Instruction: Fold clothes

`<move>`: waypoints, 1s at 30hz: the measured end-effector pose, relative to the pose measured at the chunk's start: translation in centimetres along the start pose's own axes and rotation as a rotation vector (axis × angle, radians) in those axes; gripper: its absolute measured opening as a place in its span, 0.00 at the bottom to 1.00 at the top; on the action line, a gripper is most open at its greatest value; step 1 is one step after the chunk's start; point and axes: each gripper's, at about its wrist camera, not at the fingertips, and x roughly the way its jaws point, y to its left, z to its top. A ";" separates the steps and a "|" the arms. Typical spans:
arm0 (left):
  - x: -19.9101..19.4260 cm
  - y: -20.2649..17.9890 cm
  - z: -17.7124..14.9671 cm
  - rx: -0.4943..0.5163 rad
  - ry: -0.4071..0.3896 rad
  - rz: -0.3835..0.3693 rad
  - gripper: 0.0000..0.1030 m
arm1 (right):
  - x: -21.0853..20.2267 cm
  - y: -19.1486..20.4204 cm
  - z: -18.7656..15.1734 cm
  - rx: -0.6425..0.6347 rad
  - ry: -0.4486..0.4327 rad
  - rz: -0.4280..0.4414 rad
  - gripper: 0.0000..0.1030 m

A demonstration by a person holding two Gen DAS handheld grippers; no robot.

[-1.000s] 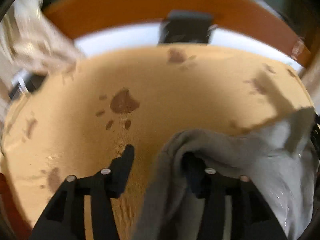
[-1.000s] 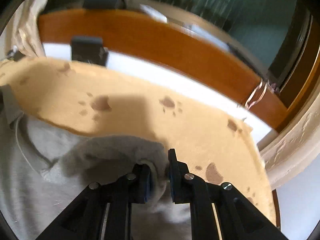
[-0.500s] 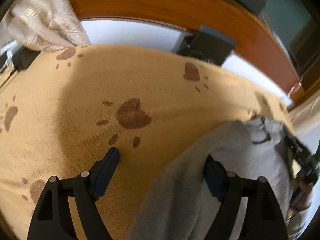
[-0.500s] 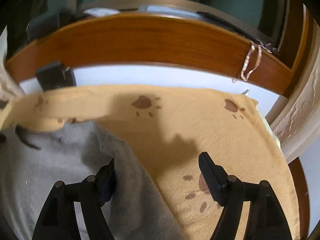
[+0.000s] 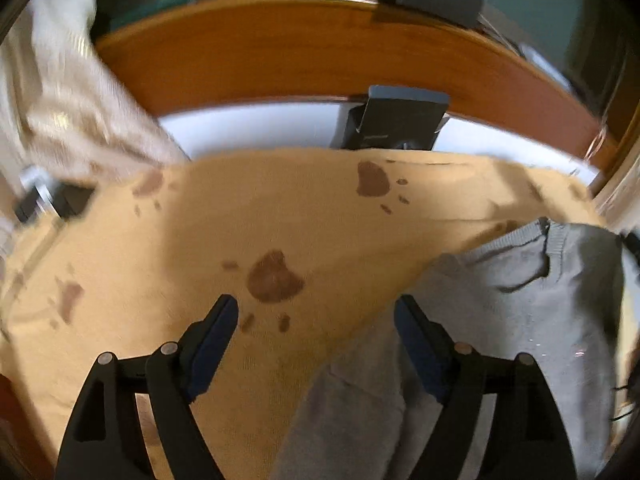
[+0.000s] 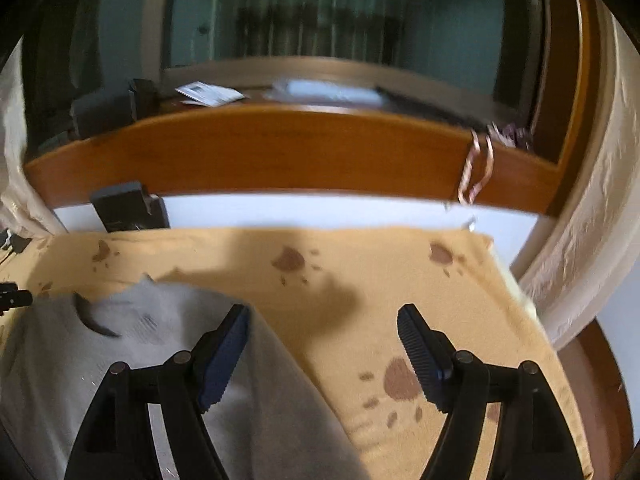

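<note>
Both pairs of jaws stand wide apart and hold nothing. The left gripper (image 5: pixel 316 336) hovers over the tan blanket (image 5: pixel 200 240), with its right finger at the edge of the grey sweater (image 5: pixel 540 304). The right gripper (image 6: pixel 324 336) mirrors it, its left finger over the same garment (image 6: pixel 168 344) and its right finger over bare blanket (image 6: pixel 400 280).

The sweater lies spread on the near middle of the blanket, between the two grippers, neckline toward the far side. A long strip of it, probably a sleeve, runs toward the near edge on each side. How many folds it already carries I cannot tell, since the near part is hidden beneath the fingers.

The knit is soft, limp and fairly thick, with a ribbed collar. The blanket under it is fleecy, printed with brown paw marks, and loose on the white surface (image 6: pixel 320 210). That is the likely trouble: a low pinch could catch blanket pile along with the sweater and drag both. A pinch on only one layer would let the rest sag and undo the shape. Uneven lifts by the two sides would skew any crease.
</note>
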 end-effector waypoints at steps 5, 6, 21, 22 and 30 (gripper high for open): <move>-0.6 0.0 0.4 0.031 -0.018 0.047 0.82 | 1.3 2.8 0.3 -0.123 0.008 -0.045 0.75; -0.7 0.6 0.3 0.002 -0.016 0.022 0.82 | 1.6 3.0 0.2 -0.126 0.019 -0.031 0.75; -1.4 2.5 -5.1 0.041 0.041 0.083 0.83 | 7.7 9.5 -2.8 -0.245 0.261 0.170 0.75; -1.2 2.8 -5.1 0.029 0.039 0.084 0.85 | 8.0 9.4 -2.8 -0.233 0.265 0.173 0.77; -1.1 3.2 -5.0 0.009 0.010 0.128 0.98 | 4.9 7.4 -3.0 -0.183 0.171 0.126 0.78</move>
